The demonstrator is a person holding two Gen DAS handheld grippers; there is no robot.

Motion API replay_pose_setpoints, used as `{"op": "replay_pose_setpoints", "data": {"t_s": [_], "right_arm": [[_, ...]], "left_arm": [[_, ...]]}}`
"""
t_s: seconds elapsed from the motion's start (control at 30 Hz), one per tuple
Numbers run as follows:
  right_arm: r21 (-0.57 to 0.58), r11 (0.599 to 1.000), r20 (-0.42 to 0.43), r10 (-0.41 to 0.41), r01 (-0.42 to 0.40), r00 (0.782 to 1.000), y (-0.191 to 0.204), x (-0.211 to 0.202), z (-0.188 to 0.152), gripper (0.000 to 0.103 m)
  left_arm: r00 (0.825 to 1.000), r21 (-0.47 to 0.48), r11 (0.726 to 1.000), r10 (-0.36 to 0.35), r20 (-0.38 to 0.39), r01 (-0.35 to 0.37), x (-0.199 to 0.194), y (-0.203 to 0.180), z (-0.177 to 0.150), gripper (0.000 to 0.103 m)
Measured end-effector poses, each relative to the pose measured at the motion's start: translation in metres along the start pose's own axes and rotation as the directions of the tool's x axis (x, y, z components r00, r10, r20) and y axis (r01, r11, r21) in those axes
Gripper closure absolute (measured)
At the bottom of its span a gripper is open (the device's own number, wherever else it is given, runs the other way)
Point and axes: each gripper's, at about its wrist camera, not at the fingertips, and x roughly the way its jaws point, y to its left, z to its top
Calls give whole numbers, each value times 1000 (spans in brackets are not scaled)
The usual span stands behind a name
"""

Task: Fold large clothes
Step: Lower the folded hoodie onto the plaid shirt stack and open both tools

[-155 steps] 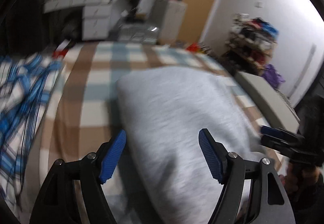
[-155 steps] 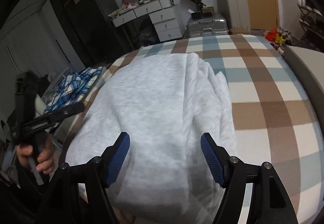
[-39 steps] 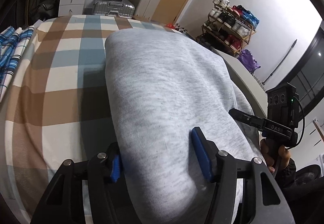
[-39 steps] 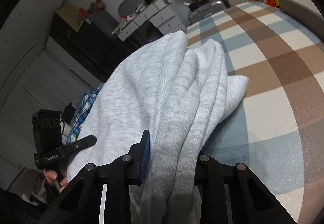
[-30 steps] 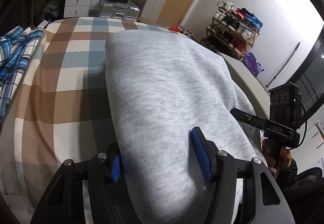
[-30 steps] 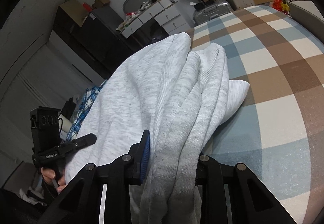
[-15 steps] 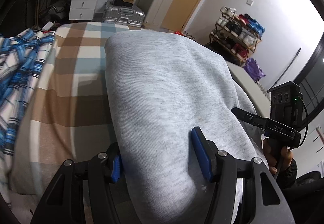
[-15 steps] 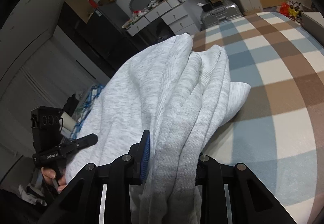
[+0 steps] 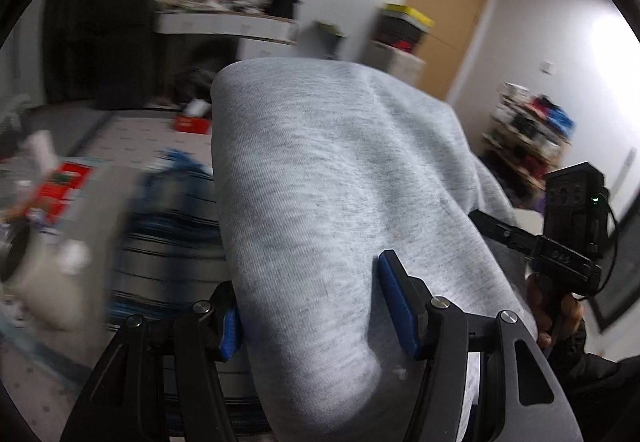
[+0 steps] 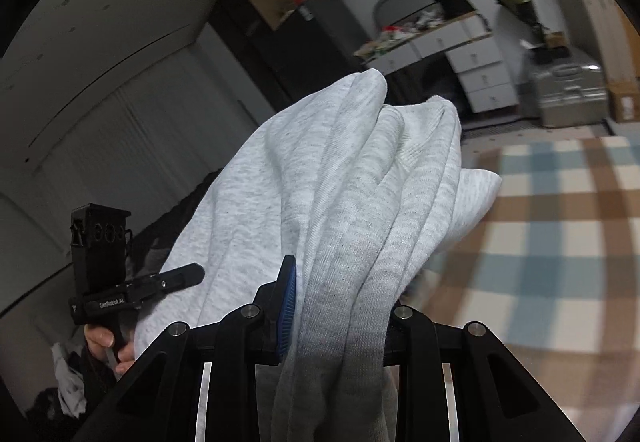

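Both tools clamp grey garment (image 9: 340,202) — held aloft (folded bundle).

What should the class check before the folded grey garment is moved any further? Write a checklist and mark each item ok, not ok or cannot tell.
1. Left gripper shut on the garment: ok, both pads press the thick folded edge.
2. Right gripper shut on the garment: ok, bunched layers fill it.
3. Fold intact: ok, the layers stay stacked; one corner juts out at the right.
4. Garment clear of the bed: cannot tell, its underside is hidden.
5. Landing spot visible: cannot tell, the left view is blurred.
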Motion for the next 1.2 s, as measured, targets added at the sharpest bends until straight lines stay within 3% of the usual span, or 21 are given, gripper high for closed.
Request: {"op": "replay_pose_setpoints", "data": {"t_s": [0.13, 0.2, 0.27, 0.3, 0.4, 0.5, 0.67, 0.8, 0.87, 0.9, 0.93, 1.0, 1.07, 1.1, 1.2], "right_arm": [[112, 994, -107, 32, -20, 994, 4, 81, -1, 75], [163, 986, -182, -17, 47, 983, -8, 119, -21, 72], [224, 966, -283, -60, 127, 957, -30, 148, -49, 70], [260, 960, -263, -32, 103, 964, -38, 150, -56, 68], [243, 968, -253, -1, 64, 968, -42, 145, -54, 66], [228, 972, -253, 6, 53, 967, -39, 147, -51, 68], [260, 964, -140, 96, -57, 985, -20, 134, -54, 75], [271, 961, -132, 89, -51, 987, -15, 133, -55, 75], [242, 970, -176, 45, -1, 983, -18, 144, -63, 75], [237, 972, -189, 42, 4, 981, -20, 148, -65, 73], [245, 969, -209, 58, -5, 976, -22, 152, -67, 66], [252, 968, -223, 61, -3, 973, -29, 150, -65, 63], [217, 976, -238, 40, 13, 970, -33, 142, -61, 41], [194, 981, -232, 26, 20, 972, -36, 136, -59, 37], [155, 988, -203, 8, 24, 979, -47, 117, -55, 37]], "left_arm": [[991, -55, 990, 126, -38, -128, 3, 57, 1, 44], [971, -74, 974, 205, -126, -216, 32, 76, -12, 43], [932, -61, 954, 270, -241, -292, 69, 87, -29, 42], [925, -70, 948, 284, -251, -310, 80, 91, -38, 38], [956, -123, 959, 232, -178, -256, 72, 94, -46, 39], [955, -102, 961, 238, -175, -259, 77, 90, -47, 40], [967, -67, 973, 209, -143, -220, 69, 96, -35, 48], [967, -33, 976, 206, -147, -213, 65, 107, -10, 51], [940, 9, 952, 303, -156, -306, 75, 114, -13, 52], [910, 36, 924, 381, -165, -380, 85, 117, -13, 52], [892, 45, 911, 410, -191, -410, 94, 117, -16, 51], [910, 27, 927, 372, -183, -373, 93, 113, -21, 52], [912, 39, 923, 384, -148, -382, 83, 105, -26, 52], [916, 36, 925, 379, -130, -377, 76, 99, -30, 52], [944, 21, 946, 323, -68, -322, 56, 81, -42, 52]]}}
